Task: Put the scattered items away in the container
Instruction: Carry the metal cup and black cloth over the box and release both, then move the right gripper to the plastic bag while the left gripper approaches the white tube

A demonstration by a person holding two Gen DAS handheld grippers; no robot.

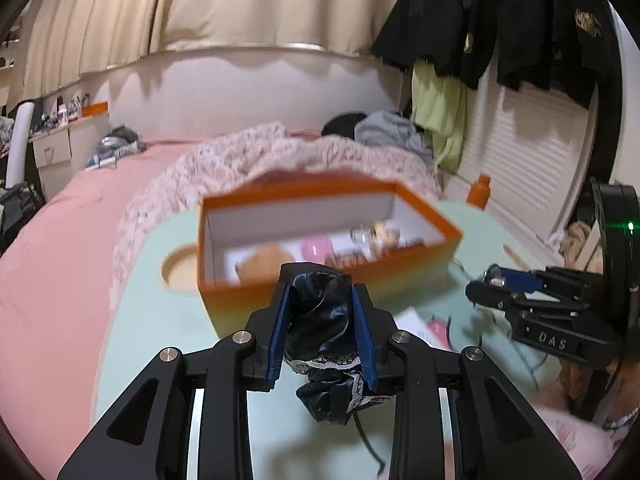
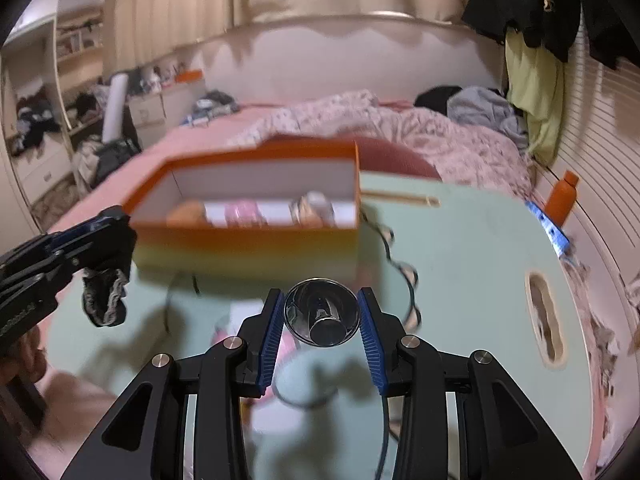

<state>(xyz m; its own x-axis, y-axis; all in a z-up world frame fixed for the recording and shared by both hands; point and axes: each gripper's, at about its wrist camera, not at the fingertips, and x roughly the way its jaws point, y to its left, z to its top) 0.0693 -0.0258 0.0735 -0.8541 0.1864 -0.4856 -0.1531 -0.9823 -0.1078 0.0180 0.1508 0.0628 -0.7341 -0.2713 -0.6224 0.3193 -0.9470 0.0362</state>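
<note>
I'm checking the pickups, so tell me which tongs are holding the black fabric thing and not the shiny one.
The left tongs grip the crumpled black fabric with lace trim. The right tongs hold a shiny clear cup instead.

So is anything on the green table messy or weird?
Yes: a thin black cable snakes loose across the pale green table beside the orange cardboard box, and pink-and-white papers lie scattered in front. Nothing looks spilled or broken.
</note>
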